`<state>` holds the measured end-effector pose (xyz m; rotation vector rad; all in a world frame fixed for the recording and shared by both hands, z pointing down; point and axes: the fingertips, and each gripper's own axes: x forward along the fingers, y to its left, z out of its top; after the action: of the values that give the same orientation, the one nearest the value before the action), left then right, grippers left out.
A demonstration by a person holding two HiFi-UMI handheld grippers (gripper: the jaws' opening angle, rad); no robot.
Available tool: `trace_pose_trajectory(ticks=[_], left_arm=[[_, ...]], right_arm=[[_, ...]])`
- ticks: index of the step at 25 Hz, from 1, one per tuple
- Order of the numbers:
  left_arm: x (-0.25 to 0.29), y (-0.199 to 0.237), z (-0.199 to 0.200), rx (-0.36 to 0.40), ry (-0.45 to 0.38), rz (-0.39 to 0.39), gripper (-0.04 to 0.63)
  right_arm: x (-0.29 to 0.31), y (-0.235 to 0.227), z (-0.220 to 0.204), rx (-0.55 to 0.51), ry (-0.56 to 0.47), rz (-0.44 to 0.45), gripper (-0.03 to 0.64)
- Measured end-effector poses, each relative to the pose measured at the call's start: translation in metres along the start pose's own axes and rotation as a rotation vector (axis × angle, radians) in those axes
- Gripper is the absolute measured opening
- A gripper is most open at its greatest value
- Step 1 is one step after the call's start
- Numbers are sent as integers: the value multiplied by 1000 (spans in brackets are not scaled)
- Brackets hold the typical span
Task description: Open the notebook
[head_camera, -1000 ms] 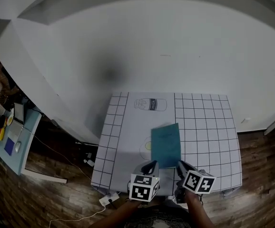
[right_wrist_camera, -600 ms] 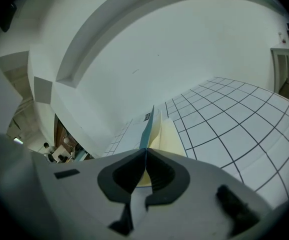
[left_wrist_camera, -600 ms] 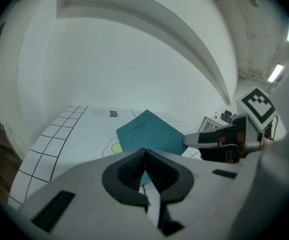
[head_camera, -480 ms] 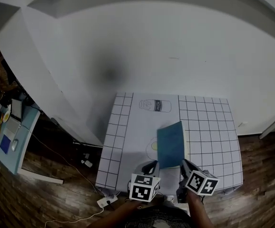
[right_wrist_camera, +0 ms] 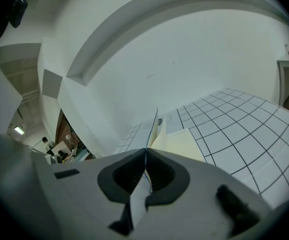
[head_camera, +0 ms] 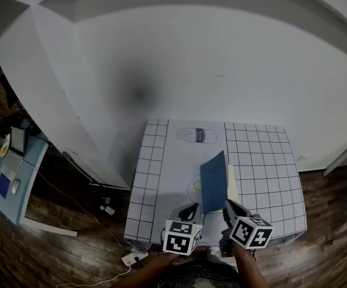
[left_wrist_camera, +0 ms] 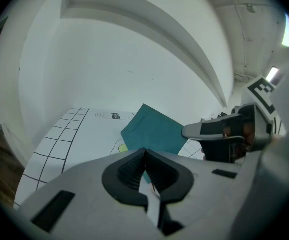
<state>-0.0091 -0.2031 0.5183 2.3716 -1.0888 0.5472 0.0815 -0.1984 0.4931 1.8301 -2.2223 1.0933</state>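
pinching notebook cover [head_camera: 214, 182] (tilted up), right gripper [right_wrist_camera: 145, 153] clamped on it; left gripper [left_wrist_camera: 144, 155] closed

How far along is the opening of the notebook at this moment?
Done: the right gripper is shut on the near edge of the cover, and the cover is raised off the cream pages. In hand: the lift, with the cover tilted up roughly halfway. Left: the cover does not yet lie flat on the table, so the notebook is only partly open. The left gripper is shut and holds nothing.
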Motion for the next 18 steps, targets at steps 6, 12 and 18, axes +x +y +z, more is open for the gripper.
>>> trace_pose_trajectory(ticks=[6,12,18], left_arm=[[-10,13,0,-4,-12,4,11],[-20,29,2,-10,-28,16,11],[-30,46,0,-15,-34,31,11]], right_arm=[[7,29,-2,-38,-5,35,16],[18,57,-10,-77,3,66,17],[29,77,-21,-123,22,82,17]])
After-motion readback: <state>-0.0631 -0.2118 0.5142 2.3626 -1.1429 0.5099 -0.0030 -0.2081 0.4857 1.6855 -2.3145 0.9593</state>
